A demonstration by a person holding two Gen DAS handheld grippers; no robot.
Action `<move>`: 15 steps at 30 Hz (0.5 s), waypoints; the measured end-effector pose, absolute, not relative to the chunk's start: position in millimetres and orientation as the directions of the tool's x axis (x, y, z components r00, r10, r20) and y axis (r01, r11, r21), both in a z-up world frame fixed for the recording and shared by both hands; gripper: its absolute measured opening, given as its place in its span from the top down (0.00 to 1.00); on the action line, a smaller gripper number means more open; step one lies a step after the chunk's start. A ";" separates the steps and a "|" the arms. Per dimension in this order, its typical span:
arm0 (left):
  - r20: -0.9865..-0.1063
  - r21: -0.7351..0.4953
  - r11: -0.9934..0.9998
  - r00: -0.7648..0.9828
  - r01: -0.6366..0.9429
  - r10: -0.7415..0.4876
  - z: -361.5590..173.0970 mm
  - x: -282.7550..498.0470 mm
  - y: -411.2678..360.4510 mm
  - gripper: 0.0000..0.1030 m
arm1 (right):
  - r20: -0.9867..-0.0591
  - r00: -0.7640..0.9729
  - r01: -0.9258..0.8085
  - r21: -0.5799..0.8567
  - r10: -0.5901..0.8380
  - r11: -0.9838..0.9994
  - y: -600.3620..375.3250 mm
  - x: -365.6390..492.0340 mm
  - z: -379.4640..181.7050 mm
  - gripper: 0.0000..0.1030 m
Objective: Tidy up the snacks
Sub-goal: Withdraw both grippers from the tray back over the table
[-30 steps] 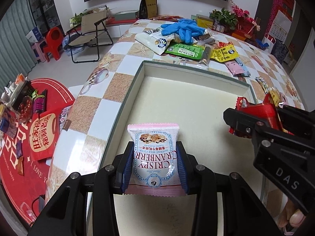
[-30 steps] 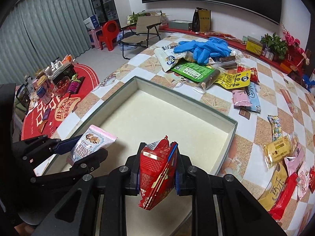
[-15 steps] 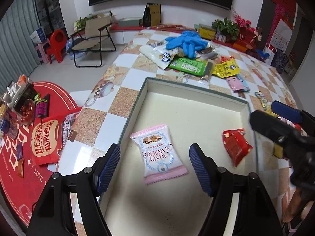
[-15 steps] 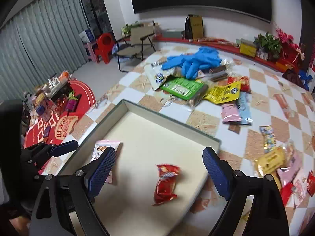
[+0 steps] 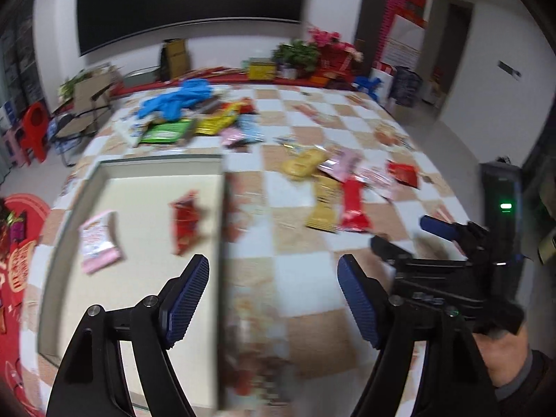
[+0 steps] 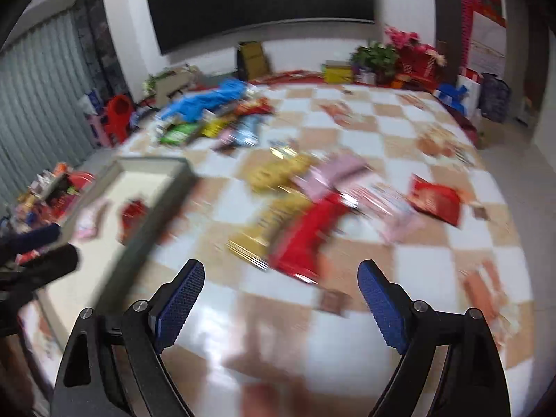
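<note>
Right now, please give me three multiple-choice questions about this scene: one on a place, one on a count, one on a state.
1. Where does the pink snack packet lie?
A. inside the tray
B. on the checked table
C. on the floor

2. How many packets lie inside the tray?
A. none
B. two
C. five

3. What is between the fingers of the right gripper?
A. a red packet
B. a blue glove
C. nothing

Answers:
1. A, since it rests on the tray's pale bottom, beside the red packet.
2. B, since only the pink and the red one are inside.
3. C, since the fingers stand wide apart over bare table.
</note>
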State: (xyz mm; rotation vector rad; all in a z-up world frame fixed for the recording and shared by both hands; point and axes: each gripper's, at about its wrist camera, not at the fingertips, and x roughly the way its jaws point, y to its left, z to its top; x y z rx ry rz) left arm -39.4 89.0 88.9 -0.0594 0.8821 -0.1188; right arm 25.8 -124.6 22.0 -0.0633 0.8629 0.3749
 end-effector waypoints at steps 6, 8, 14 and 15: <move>-0.797 0.006 0.987 0.597 0.161 -0.092 54.7 -29.6 25.0 0.23 | -0.796 0.588 -0.300 -0.049 0.145 0.953 -159.8 27.1 -10.1 0.12; -0.808 0.010 0.986 0.582 0.166 -0.090 43.0 -23.8 19.9 0.23 | -0.810 0.562 -0.292 -0.002 0.169 0.957 -170.8 31.3 -16.1 0.12; -0.835 -0.014 0.992 0.544 0.125 -0.080 15.0 -4.1 32.9 0.23 | -0.825 0.540 -0.278 0.017 0.170 0.961 -177.2 42.1 -20.0 0.01; -0.838 -0.018 0.993 0.540 0.120 -0.080 11.1 -2.4 35.2 0.23 | -0.825 0.540 -0.278 0.010 0.166 0.960 -176.3 40.6 -20.5 0.01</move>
